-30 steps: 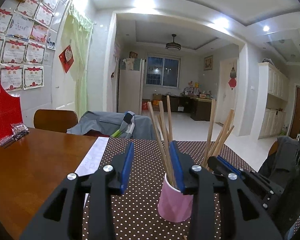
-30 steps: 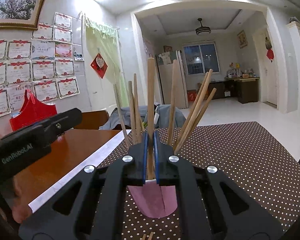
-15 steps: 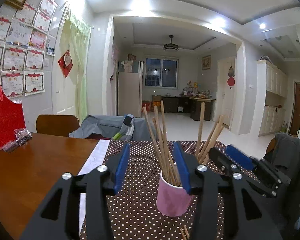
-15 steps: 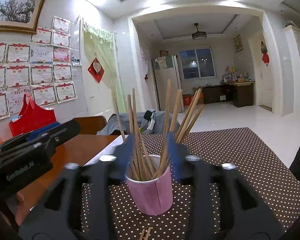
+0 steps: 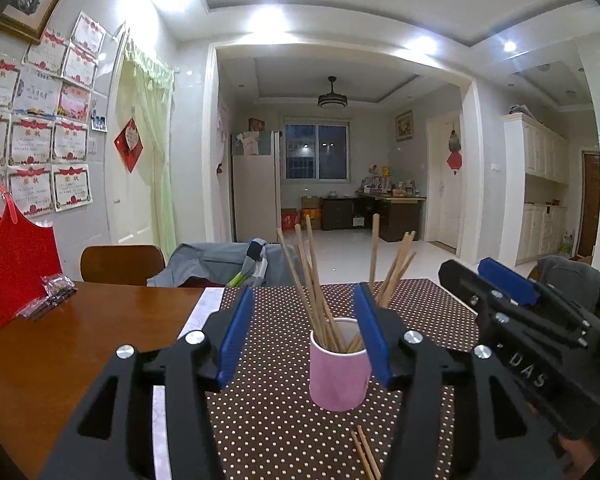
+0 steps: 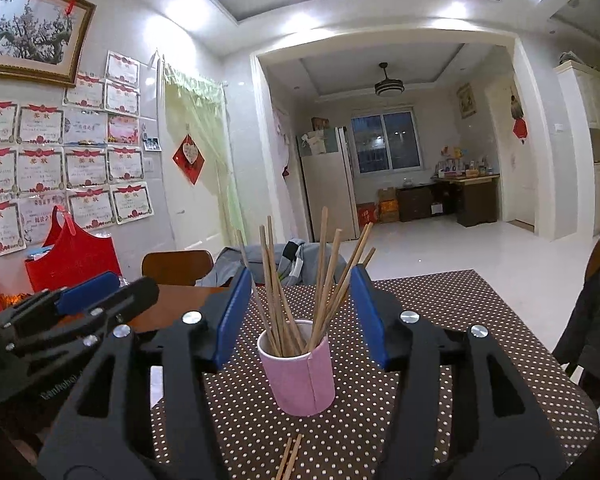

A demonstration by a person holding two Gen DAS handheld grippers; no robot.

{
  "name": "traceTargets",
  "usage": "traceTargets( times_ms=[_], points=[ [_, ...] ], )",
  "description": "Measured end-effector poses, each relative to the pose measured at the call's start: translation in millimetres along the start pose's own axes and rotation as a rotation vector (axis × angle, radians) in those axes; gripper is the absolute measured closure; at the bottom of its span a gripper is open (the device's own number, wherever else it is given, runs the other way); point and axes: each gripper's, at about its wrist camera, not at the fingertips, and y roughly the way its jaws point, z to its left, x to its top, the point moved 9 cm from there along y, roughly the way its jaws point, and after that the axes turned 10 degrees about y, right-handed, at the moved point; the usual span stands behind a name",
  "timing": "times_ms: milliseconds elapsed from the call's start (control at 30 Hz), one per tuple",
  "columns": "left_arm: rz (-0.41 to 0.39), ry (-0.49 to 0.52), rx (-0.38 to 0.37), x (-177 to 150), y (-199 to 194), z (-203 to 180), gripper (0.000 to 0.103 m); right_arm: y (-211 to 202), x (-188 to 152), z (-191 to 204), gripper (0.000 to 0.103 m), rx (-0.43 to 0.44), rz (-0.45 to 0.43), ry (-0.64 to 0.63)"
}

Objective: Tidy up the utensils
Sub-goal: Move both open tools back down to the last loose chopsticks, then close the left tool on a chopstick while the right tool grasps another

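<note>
- Brown cloth with white polka dots (image 6: 440, 320) covers the wooden table, a tiled living room stretching behind it.
- Right gripper (image 6: 300, 314), clamped on one chopstick a second ago, now stands apart and empty; that stick joined the cup, so one more utensil is sorted.
- Left gripper (image 5: 302, 330) is opening its jaws, nothing between them; both have drawn back.
- Pink cylindrical paper cup (image 6: 298, 376) stands upright at frame centre, bristling with splayed wooden chopsticks (image 6: 324, 276).
- Two loose chopsticks (image 6: 290, 456) lie at the lower edge, likely next.
</note>
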Motion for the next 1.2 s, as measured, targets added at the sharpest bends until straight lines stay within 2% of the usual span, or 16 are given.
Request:
traceTargets(
  times_ms=[233,433,633,767,933,1100,1200],
  points=[
    [0.017,0.016,-0.022,-5.1,-24.3,-10.5,0.050,-30.3,0.3,5.4,0.045,-0.018,0.008,-0.004],
    [0.079,0.012,-0.066,-23.1,-33.3,-21.2,0.050,-44.4,-14.1,1.4,0.042,-0.039,0.058,0.001],
    [0.247,-0.026,-0.126,-62.8,-20.4,-31.5,0.050,-45.0,-40.8,-12.6,0.039,-0.078,0.158,0.013],
    [0.436,-0.070,-0.194,-102.2,-4.4,-40.6,0.050,-42.3,-67.1,-26.4,0.039,-0.100,0.256,0.029],
    [0.605,-0.093,-0.208,-145.4,12.9,-43.7,0.050,-39.3,-94.4,-45.1,0.039,-0.128,0.356,0.057],
    [0.690,-0.085,-0.222,-171.5,24.1,-53.2,0.050,-35.6,-122.0,-61.7,0.039,-0.145,0.451,0.082],
    [0.712,-0.060,-0.226,-180.4,27.8,-62.4,0.050,-34.0,-131.7,-66.6,0.039,-0.148,0.483,0.090]
  ],
)
